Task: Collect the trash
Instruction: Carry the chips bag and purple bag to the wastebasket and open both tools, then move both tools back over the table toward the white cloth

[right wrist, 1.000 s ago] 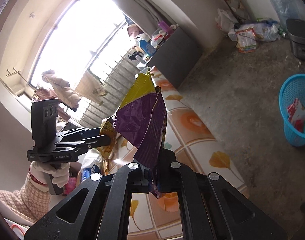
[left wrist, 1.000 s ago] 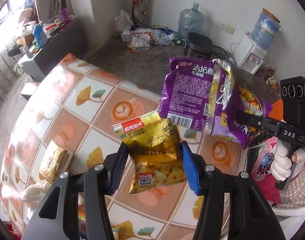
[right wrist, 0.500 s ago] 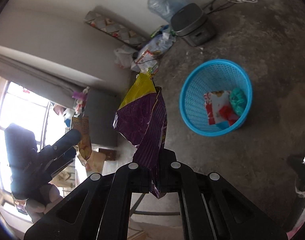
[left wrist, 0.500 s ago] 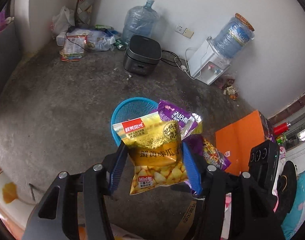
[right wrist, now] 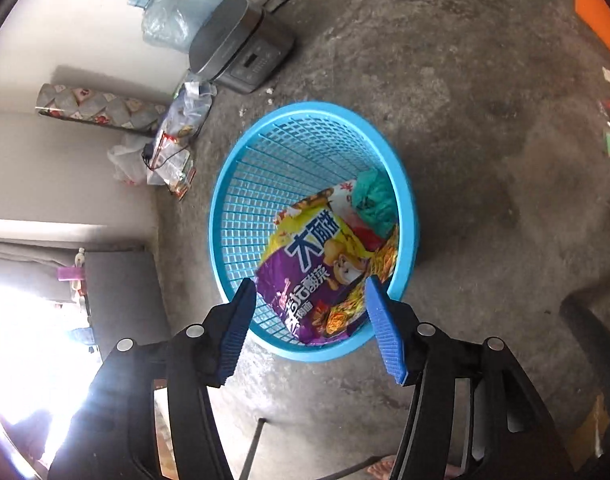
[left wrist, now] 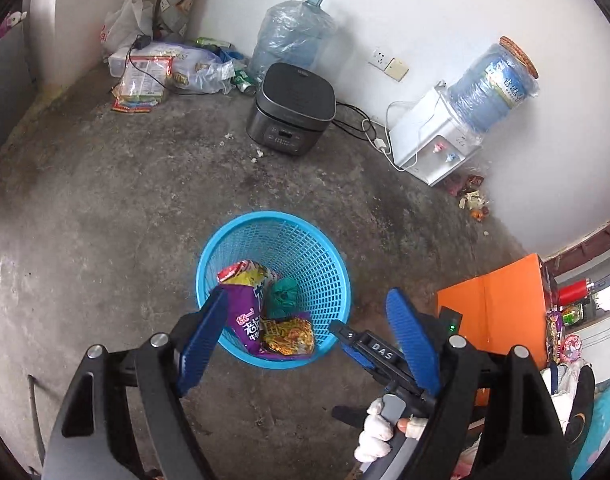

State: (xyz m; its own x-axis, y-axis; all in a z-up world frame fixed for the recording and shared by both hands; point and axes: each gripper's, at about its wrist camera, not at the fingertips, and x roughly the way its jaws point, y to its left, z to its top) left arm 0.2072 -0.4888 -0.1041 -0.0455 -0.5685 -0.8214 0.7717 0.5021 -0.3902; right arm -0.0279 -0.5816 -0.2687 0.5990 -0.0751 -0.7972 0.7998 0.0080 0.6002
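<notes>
A blue mesh basket [left wrist: 329, 280] [right wrist: 241, 200] stands on the concrete floor below both grippers. In it lie a purple noodle packet [left wrist: 245, 320] [right wrist: 325, 272], a yellow snack bag [left wrist: 289, 334] and a teal crumpled wad [left wrist: 283, 296] [right wrist: 375, 196]. My left gripper [left wrist: 307, 308] hovers over the basket's near rim, its jaws opening and nothing between its pads. My right gripper [right wrist: 309, 288] hangs over the basket too, its jaws opening. The purple packet lies loose below them, untouched by the pads. The left wrist view shows the right gripper [left wrist: 369, 350] held by a gloved hand [left wrist: 375, 436].
A dark rice cooker [left wrist: 291, 110], a large water bottle [left wrist: 289, 36] and a white water dispenser [left wrist: 437, 140] stand along the wall. Bags and wrappers [left wrist: 153, 76] are piled in the corner. An orange box [left wrist: 493, 312] sits right of the basket.
Both grippers swung from above the tiled table to above the basket. The left let go of the yellow snack bag and the right of the purple packet; both now lie in the basket.
</notes>
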